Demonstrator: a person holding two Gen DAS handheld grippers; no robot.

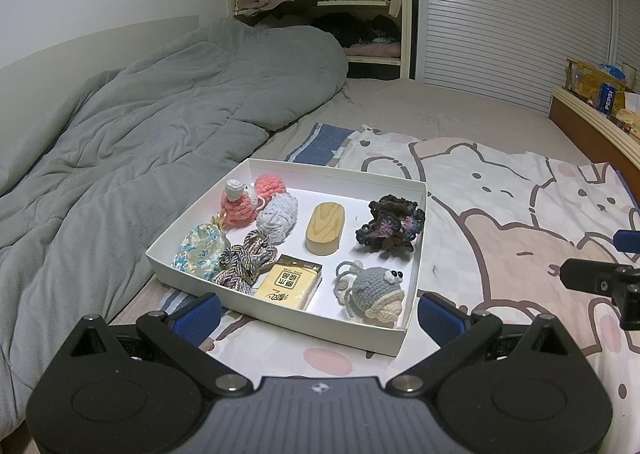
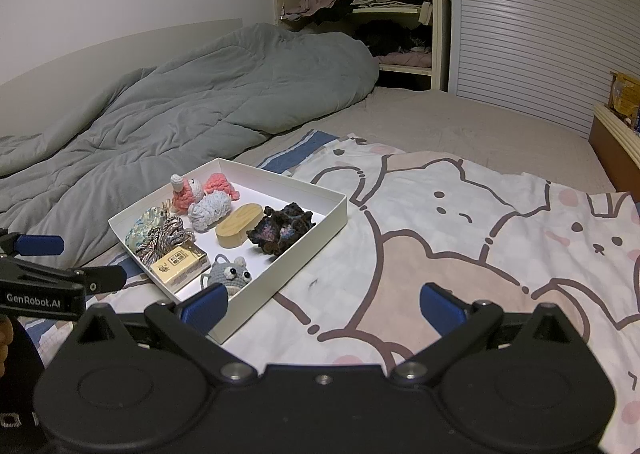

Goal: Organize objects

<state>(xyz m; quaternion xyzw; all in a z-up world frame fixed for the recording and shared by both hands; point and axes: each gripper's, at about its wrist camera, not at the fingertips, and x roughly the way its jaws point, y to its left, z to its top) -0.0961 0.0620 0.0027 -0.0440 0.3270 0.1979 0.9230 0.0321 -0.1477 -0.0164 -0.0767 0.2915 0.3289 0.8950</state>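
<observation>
White shallow cardboard box (image 1: 416, 254) at 12 o'clock sits on soft bed (image 1: 460, 109); our left tongs (image 1: 320, 314) and right tongs (image 2: 324, 306), both wide and empty, could tip it.

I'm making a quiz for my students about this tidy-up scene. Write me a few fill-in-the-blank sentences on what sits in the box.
1. The shallow white cardboard box rests on a sheet printed with cartoon ____.
2. The oval wooden block lies between the pale grey crocheted toy and the ____ crocheted flower.
3. The grey crocheted fish with googly eyes lies beside the ____ tissue pack.
4. Both grippers, left and right, are ____.

Missing words: cats; dark; yellow; open
</observation>
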